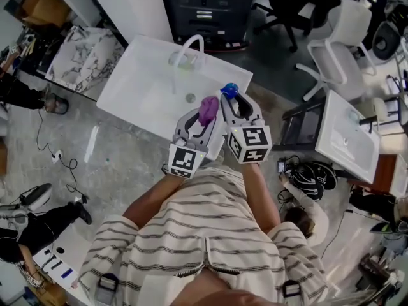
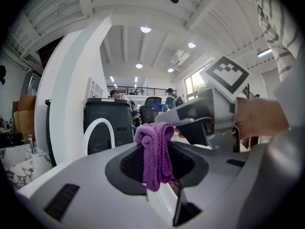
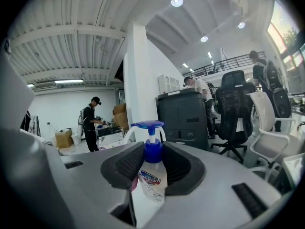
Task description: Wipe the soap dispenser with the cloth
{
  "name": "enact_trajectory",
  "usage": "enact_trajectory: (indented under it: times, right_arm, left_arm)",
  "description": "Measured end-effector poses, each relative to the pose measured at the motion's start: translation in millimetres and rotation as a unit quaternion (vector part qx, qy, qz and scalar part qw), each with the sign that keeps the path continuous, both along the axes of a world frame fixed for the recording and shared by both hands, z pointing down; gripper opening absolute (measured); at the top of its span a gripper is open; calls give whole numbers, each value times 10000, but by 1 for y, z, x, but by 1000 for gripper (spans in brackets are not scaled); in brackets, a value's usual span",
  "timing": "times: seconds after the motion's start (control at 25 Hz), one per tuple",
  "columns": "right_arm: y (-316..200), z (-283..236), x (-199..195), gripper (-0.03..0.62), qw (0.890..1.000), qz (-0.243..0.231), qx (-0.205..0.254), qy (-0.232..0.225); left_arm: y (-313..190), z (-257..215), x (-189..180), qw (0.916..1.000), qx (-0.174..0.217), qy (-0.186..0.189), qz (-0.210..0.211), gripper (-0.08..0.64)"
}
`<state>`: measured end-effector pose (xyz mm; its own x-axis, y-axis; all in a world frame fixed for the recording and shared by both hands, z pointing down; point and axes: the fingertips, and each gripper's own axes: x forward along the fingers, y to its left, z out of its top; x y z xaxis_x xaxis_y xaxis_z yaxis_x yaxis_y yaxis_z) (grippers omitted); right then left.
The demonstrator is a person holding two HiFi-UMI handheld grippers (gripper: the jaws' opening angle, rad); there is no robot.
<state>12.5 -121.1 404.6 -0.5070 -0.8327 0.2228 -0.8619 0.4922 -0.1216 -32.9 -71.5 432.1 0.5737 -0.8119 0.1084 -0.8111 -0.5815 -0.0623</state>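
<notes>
A clear soap dispenser [image 3: 151,178] with a blue pump head [image 1: 229,90] stands upright between the jaws of my right gripper [image 3: 152,175], which is shut on its body. A purple cloth [image 2: 155,151], bunched and hanging down, is pinched in my left gripper [image 2: 157,168]. In the head view the cloth [image 1: 208,109] and the left gripper [image 1: 203,115] sit just left of the right gripper [image 1: 234,104], both held over the front edge of a white sink [image 1: 143,75]. The left gripper view shows the right gripper [image 2: 209,120] close at the right.
The sink has a curved white faucet [image 1: 189,46] at its far side and a drain [image 1: 190,97]. A dark cabinet [image 1: 207,8] stands behind it. White chairs [image 1: 338,50] and a second sink [image 1: 347,136] are at the right. Cables lie on the floor at the left.
</notes>
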Motion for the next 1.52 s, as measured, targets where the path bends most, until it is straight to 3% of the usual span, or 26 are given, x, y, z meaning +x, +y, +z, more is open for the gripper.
enact_trajectory:
  times: [0.84,1.52]
  right_arm:
    - [5,-2,5,132,9998,83,70,165]
    - [9,2,14,132,9997,186,1,126]
  left_arm:
    - [8,13,35,9969,239,-254,700,118]
    - [13,22,68,9886,380,-323,1419,118]
